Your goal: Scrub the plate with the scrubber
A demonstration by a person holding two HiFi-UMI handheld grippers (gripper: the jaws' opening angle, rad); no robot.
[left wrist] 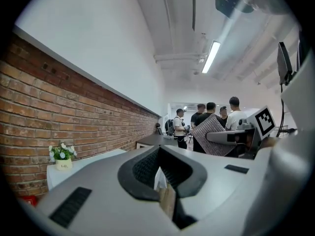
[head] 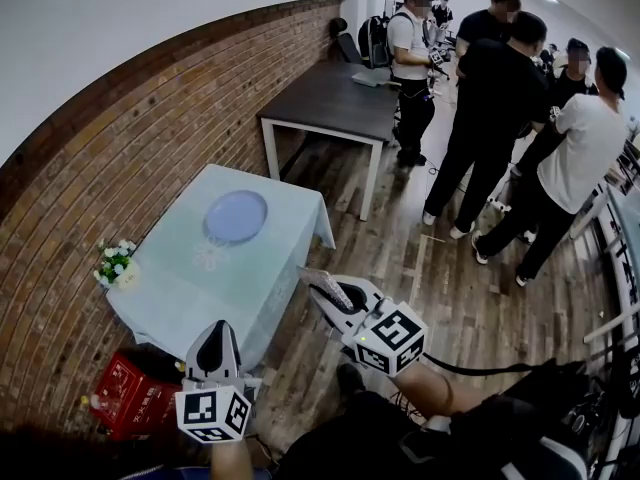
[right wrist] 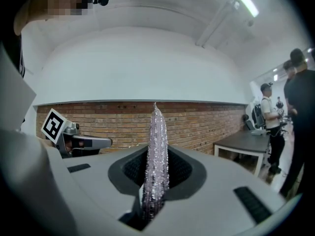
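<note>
The plate (head: 236,216) lay flat towards the far half of the cloth-covered counter (head: 180,288), untouched and well apart from both grippers. The scrubber (head: 318,280) was off the counter's near right side, gripped edge-on in the jaws of the right gripper (head: 335,296), its long axis running out along them. From those jaws the plate lay forward and to the left, so the reach looked likely to cross the counter's edge. The left gripper (head: 217,340) hung by the near corner, jaws nearly together with nothing between them. Neither was clearly nearer. A small pot of flowers (head: 115,262) stood at the counter's left edge.
</note>
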